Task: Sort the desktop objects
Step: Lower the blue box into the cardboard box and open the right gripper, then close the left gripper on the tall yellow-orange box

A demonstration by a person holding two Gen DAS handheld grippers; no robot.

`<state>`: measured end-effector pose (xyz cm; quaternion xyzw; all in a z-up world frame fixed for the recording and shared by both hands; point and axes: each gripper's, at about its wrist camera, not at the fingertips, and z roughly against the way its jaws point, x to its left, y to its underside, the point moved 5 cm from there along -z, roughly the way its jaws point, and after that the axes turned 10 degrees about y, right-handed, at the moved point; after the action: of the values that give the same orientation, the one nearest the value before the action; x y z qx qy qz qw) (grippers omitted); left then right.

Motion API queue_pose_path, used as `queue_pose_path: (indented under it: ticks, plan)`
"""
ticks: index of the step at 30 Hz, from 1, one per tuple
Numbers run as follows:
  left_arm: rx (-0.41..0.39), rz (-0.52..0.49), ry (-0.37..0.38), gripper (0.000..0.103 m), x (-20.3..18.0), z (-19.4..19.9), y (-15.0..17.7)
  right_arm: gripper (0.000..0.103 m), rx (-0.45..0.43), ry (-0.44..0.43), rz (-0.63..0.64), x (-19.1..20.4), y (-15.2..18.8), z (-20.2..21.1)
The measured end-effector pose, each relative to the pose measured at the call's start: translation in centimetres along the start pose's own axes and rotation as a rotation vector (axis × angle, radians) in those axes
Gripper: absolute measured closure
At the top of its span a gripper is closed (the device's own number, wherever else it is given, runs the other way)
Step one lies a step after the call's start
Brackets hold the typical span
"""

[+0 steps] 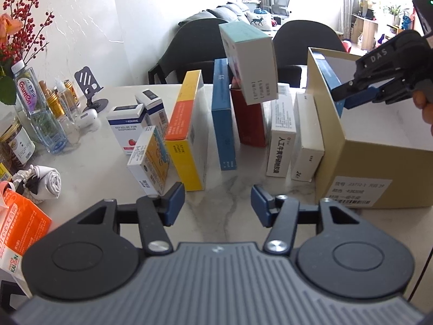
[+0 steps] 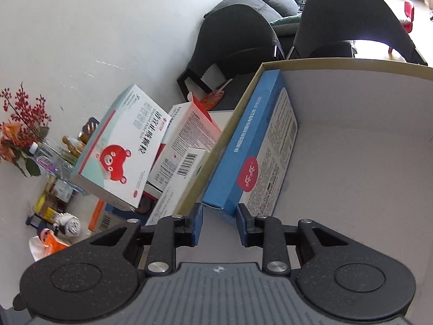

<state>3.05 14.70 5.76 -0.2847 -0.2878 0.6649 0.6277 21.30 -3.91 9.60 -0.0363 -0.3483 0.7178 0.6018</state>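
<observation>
Left tongs (image 1: 217,205): jaws spread wide, nothing between them, low over the marble table (image 1: 230,189). Right tongs (image 2: 218,223): jaws apart, released, reaching into the open cardboard box (image 2: 351,140); the corner of the blue-and-white box (image 2: 251,162) sits just ahead of the gap, not gripped as far as I can tell.

Count from the left wrist view, ahead of the left tongs:
- 1 yellow/orange box (image 1: 186,135) standing on edge, just ahead-left
- 1 blue box (image 1: 223,113) upright, straight ahead
- 1 red box (image 1: 250,119) behind it
- 1 teal-topped white box (image 1: 250,62) tilted, leaning on top of the red and blue ones
- 2 white boxes (image 1: 281,132) standing between the red one and the cardboard box, ahead-right
- 3 small white boxes (image 1: 148,159) in a cluster further left, one with a strawberry print

In the cardboard box: 1 item visible, the blue-and-white box, leaning against the left inner wall. The rest of the floor that shows is bare grey.

Far left of the left tongs: 1 phone stand (image 1: 90,89), 1 white earbud case (image 1: 86,117), a group of bottles (image 1: 40,108) (can't count reliably), 1 rolled grey cloth (image 1: 47,181), 1 orange carton (image 1: 19,224), red berry branches (image 1: 24,13). 2 dark chairs (image 1: 305,46) behind the table
</observation>
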Motion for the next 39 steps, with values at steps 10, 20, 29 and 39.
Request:
queue_pose_path:
  ticks: [10,20,29,39]
  plan:
    - [-0.008,-0.006,-0.001,0.047,-0.2,0.2,-0.2,0.069,0.014,0.010,0.053,0.1,-0.5,-0.6]
    - [-0.027,-0.001,-0.092,0.042,2.1,-1.3,-1.5,0.057,-0.082,0.044,0.076,0.8,0.0,2.2]
    - [-0.019,0.000,-0.139,0.042,4.0,-3.4,-2.5,0.022,-0.207,0.040,0.083,1.5,3.7,6.1]
    - [0.024,0.023,-0.113,0.046,5.1,-5.5,-3.3,0.015,-0.293,0.059,0.057,0.2,8.2,9.3]
